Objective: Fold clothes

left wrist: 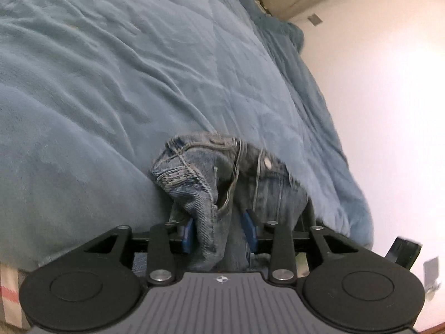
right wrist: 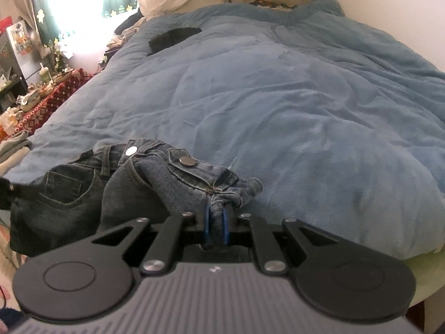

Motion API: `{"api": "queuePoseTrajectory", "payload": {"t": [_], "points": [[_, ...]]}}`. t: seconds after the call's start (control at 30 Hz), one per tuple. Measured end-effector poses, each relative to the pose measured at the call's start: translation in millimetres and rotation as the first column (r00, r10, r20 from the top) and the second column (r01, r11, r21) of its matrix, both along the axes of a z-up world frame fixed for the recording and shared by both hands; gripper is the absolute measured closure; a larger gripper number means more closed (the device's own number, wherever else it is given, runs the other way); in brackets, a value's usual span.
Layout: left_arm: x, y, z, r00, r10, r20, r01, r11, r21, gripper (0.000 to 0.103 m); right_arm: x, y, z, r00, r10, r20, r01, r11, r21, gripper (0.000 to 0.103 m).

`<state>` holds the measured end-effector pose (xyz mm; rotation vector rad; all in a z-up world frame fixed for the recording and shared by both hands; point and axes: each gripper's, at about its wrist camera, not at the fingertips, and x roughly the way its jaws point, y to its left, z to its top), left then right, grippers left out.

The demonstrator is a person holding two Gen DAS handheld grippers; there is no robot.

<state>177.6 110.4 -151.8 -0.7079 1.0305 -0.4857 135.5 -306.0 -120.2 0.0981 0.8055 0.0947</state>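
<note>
— Blue plush comforter covers the whole bed, with a white wall on its right side and a bright curtained window beyond its far left corner. How do the tools sit?

— Left gripper is held low at the comforter's near edge, pointing up across the bed. The jeans bunch up directly in front of it, waistband and a metal button topmost, and a thick fold of denim runs down between its blue pads.

— How wide is it?

— Partly closed, clamped on that thick fold; the pads press the cloth from both sides.

— And the other one?

— Right gripper is also low at the near edge, aimed along the bed toward the window. The jeans lie just ahead and stretch away to its left, back pocket showing, hanging partly off the near left edge.

— Its opening?

— Narrow, pinching a small tuft of waistband denim between the pads. A black garment lies well apart near the far edge.
</note>
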Motion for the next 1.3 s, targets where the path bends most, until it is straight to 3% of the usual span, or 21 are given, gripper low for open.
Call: {"api": "queuePoseTrajectory", "payload": {"t": [0.13, 0.33, 0.6, 0.8, 0.9, 0.97, 1.07, 1.1, 1.13, 1.3], "points": [[9, 10, 0, 1.0, -0.011, -0.019, 0.01, 1.0, -0.019, 0.064, 7, -1, 2, 1.0, -0.007, -0.006, 0.007, 1.0, -0.007, 0.092], [11, 33, 4, 0.999, 0.042, -0.021, -0.041, 0.999, 0.023, 0.051, 20, -6, -1, 0.999, -0.028, -0.026, 0.029, 1.0, 0.005, 0.092], [34, 47, -6, 0.995, 0.091, -0.049, -0.09, 0.996, 0.008, 0.047, 27, -2, -4, 0.999, -0.031, -0.025, 0.03, 0.999, -0.015, 0.091], [62, 28, -24, 0.995, 0.025, -0.096, -0.027, 0.999, -0.023, 0.042, 23, 6, -5, 0.999, -0.037, -0.011, 0.037, 0.998, -0.044, 0.091], [75, 17, -44, 0.987, -0.008, -0.159, 0.001, 0.999, -0.041, 0.043, 24, 6, -6, 0.999, -0.044, -0.012, 0.044, 0.998, -0.043, 0.091], [77, 10, -54, 0.982, -0.024, -0.187, 0.016, 0.999, -0.048, 0.045, 24, 8, -7, 0.999, -0.045, -0.011, 0.044, 0.998, -0.048, 0.091], [75, 2, -53, 0.986, -0.011, -0.164, 0.009, 1.0, -0.012, 0.061, 25, 7, -7, 0.999, -0.052, -0.005, 0.052, 0.998, -0.047, 0.091], [73, 1, -49, 0.99, 0.0, -0.141, 0.0, 1.0, 0.004, 0.074, 25, 7, -6, 0.998, -0.06, 0.003, 0.06, 0.997, -0.045, 0.091], [71, 0, -43, 0.994, 0.012, -0.11, -0.01, 1.0, 0.019, 0.081, 24, 7, -5, 0.998, -0.069, 0.014, 0.069, 0.997, -0.043, 0.092], [56, -14, 3, 0.995, 0.023, 0.101, -0.037, 0.988, 0.148, 0.085, 27, 10, 9, 0.989, -0.118, 0.089, 0.125, 0.989, -0.079, 0.093]]}}
